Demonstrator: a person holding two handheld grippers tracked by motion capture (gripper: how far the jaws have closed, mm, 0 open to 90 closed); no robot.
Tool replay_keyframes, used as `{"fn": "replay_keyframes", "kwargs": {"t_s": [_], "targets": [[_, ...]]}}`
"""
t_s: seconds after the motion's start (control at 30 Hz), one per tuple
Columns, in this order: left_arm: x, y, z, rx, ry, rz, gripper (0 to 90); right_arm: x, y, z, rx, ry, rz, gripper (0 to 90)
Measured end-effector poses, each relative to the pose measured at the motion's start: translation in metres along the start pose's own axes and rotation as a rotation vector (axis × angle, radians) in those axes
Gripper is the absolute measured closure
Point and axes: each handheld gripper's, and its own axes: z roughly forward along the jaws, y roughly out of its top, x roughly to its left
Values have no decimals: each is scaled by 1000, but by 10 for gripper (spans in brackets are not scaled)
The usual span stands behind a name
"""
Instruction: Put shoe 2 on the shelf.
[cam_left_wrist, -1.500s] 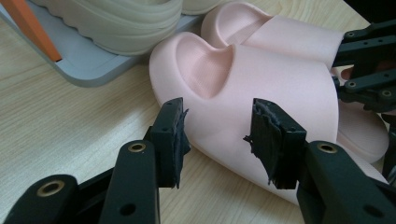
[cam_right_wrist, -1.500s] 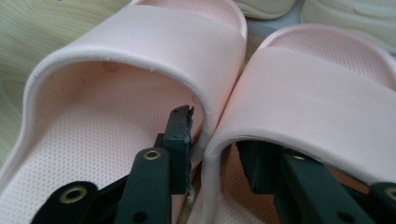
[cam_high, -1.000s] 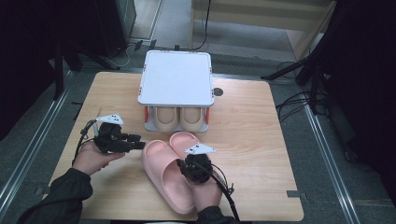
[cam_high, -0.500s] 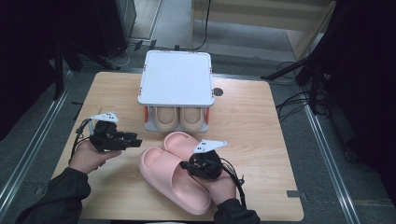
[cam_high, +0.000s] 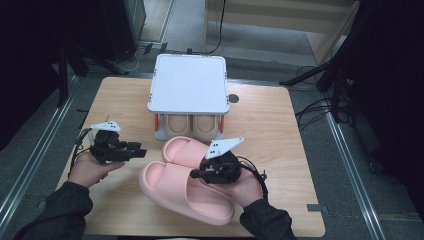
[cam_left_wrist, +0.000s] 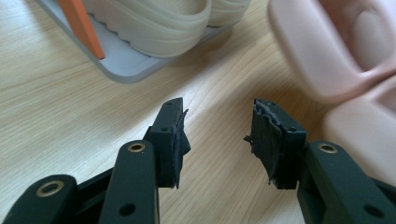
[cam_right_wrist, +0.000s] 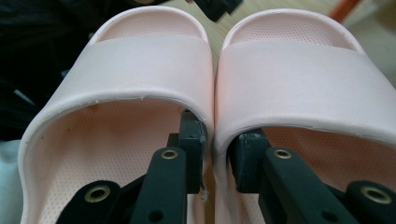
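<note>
Two pink slippers (cam_right_wrist: 212, 93) are pinched together at their inner walls by right gripper (cam_right_wrist: 215, 140); left gripper (cam_left_wrist: 217, 133) hovers spread, holding nothing, left of them.

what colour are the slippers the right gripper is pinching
Pale pink slippers; clearest in the right gripper view, where the right gripper clamps them.

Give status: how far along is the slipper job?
Done: a beige pair of slippers sits on the lower shelf of the white-topped rack. In hand: the right tool pinches the inner walls of both pink foam slippers together; the left tool hangs open, empty. Left: shelving the pink pair, probably on top.
</note>
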Motion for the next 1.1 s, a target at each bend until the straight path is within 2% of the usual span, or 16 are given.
{"fn": "replay_keyframes", "kwargs": {"t_s": [0.07,0.2,0.27,0.33,0.37,0.53,0.57,0.63,0.7,0.8,0.87,0.93,0.97,1.03,1.1], "targets": [[0,-2,-2,0,4,-4,540,0,11,-3,2,14,-25,772],[1,-7,-6,-7,13,-11,539,-1,23,-5,1,27,-40,772],[2,-10,-10,-13,19,-24,539,-2,36,-10,-4,36,-51,772],[2,-11,-12,-12,23,-25,539,-3,39,-11,-2,36,-59,771],[2,-14,-14,-15,28,-33,538,-4,46,-15,-1,35,-70,771],[1,-19,-18,-8,37,-39,537,-6,63,-25,-7,41,-93,770],[1,-20,-18,-11,44,-41,537,-8,72,-31,-10,43,-104,770],[0,-22,-20,-12,47,-46,536,-9,76,-34,-10,41,-103,770],[0,-24,-22,-13,53,-50,536,-13,89,-42,-20,28,-117,770],[-1,-27,-25,-16,60,-56,537,-16,98,-48,-25,13,-113,770],[-1,-29,-26,-18,65,-59,537,-21,111,-54,-25,-25,-97,770],[-2,-31,-27,-16,68,-62,537,-24,116,-56,-20,-42,-88,770],[-2,-32,-28,-20,71,-64,537,-30,128,-59,-15,-88,-62,770],[-2,-32,-28,-19,74,-63,537,-34,132,-60,-18,-97,-61,769],[-2,-33,-29,-16,72,-62,537,-43,142,-63,-22,-113,-38,769]]}}
